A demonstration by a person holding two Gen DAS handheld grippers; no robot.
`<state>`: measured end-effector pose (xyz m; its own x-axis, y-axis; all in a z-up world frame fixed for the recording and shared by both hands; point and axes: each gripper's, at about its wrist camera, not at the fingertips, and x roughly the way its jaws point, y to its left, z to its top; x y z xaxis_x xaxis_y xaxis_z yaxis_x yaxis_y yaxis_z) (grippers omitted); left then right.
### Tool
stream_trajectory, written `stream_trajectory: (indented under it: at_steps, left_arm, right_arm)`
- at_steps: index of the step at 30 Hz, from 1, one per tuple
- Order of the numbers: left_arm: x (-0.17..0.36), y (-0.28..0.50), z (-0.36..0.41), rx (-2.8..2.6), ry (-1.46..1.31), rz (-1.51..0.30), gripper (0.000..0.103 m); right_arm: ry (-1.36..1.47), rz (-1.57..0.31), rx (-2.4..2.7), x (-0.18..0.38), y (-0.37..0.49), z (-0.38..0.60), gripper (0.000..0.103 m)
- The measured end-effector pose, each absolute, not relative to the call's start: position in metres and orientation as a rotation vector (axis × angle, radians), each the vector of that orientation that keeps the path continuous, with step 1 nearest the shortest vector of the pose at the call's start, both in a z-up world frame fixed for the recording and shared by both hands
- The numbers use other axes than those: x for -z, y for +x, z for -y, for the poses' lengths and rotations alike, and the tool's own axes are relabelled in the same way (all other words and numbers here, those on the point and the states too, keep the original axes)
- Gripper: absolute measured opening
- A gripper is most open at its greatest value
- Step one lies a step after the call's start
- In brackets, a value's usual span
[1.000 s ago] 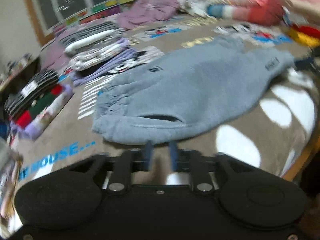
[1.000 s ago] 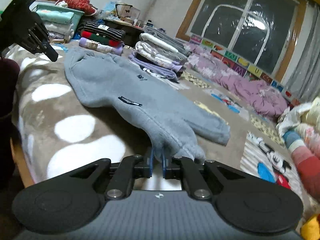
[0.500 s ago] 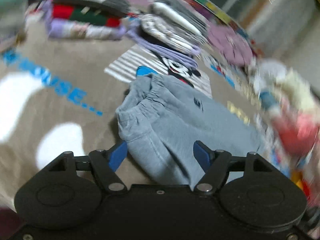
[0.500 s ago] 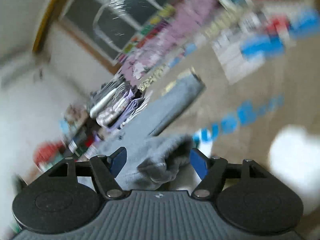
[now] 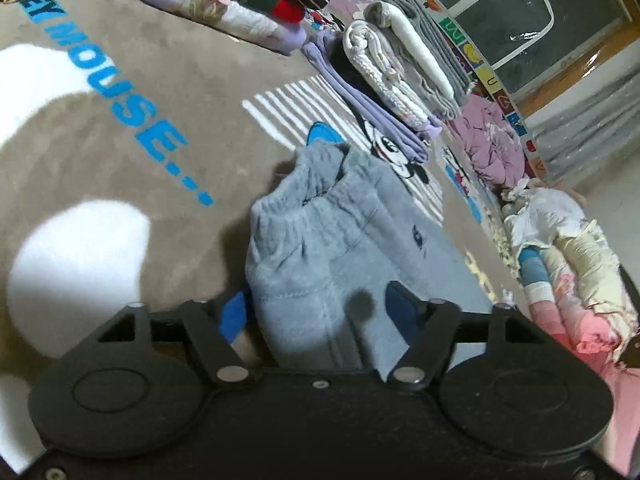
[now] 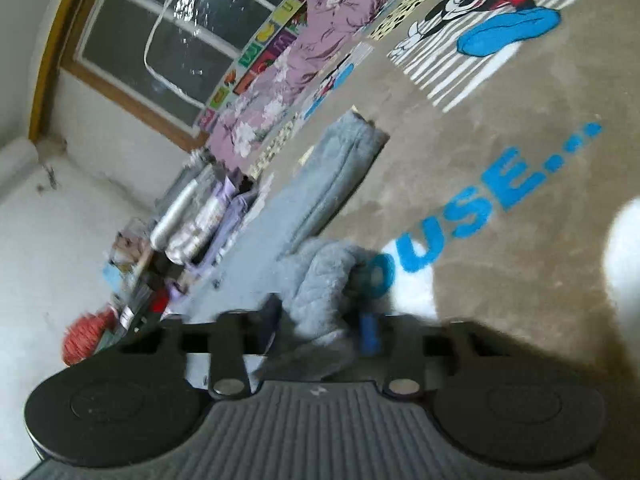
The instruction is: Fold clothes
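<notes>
Spread across the whole working surface is a tan plush blanket (image 5: 168, 92) printed with blue lettering, white patches and a cartoon mouse, and on it lie the grey sweatpants (image 5: 340, 248). At the left gripper (image 5: 316, 314) the blue-padded fingers (image 5: 232, 316) stand apart and are closing, with the gathered elastic waistband end of the sweatpants bunched between them; whether the pads already press the cloth cannot be told. At the right gripper (image 6: 320, 328) the fingers (image 6: 370, 334) are also closing, a rumpled end of the same grey fabric sits in the gap and fills most of it, and motion blur hides whether the pads bear on it. Beyond the right gripper the sweatpants (image 6: 336, 184) run away over the blanket as a long narrow strip. Farther out from the left gripper, a stack of folded clothes (image 5: 400, 76) in white, grey and lilac rests on the blanket, with a second pile (image 5: 248, 4) of purple, red, green and striped pieces just beside it. A crumpled pink garment (image 5: 496, 144) lies near the window (image 5: 532, 20), and a heap of pale bedding (image 5: 560, 248) sits at the blanket's far edge.
</notes>
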<state>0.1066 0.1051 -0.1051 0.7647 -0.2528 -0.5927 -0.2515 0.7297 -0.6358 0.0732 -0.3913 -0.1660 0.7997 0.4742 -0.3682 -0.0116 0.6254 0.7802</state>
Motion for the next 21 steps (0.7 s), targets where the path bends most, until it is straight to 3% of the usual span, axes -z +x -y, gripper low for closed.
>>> stream_trajectory:
  at_steps: [4, 11, 18, 20, 21]
  left_arm:
    - [0.104, 0.103, -0.107, 0.008, -0.743, -0.684, 0.019]
    - [0.095, 0.090, -0.112, 0.081, -0.728, -0.604, 0.016]
    - [0.105, 0.086, -0.114, 0.050, -0.690, -0.677, 0.016]
    - [0.104, 0.084, -0.115, 0.040, -0.674, -0.685, 0.018]
    - [0.103, 0.082, -0.116, 0.031, -0.666, -0.684, 0.028]
  right_arm:
    - [0.791, -0.520, -0.302, 0.154, 0.071, 0.390, 0.031]
    - [0.567, -0.250, -0.323, 0.107, 0.053, 0.398, 0.031]
    - [0.509, -0.445, -0.270, 0.125, 0.068, 0.399, 0.033]
    - [0.496, -0.518, -0.236, 0.132, 0.072, 0.398, 0.040]
    - [0.499, -0.528, -0.225, 0.134, 0.071, 0.398, 0.043]
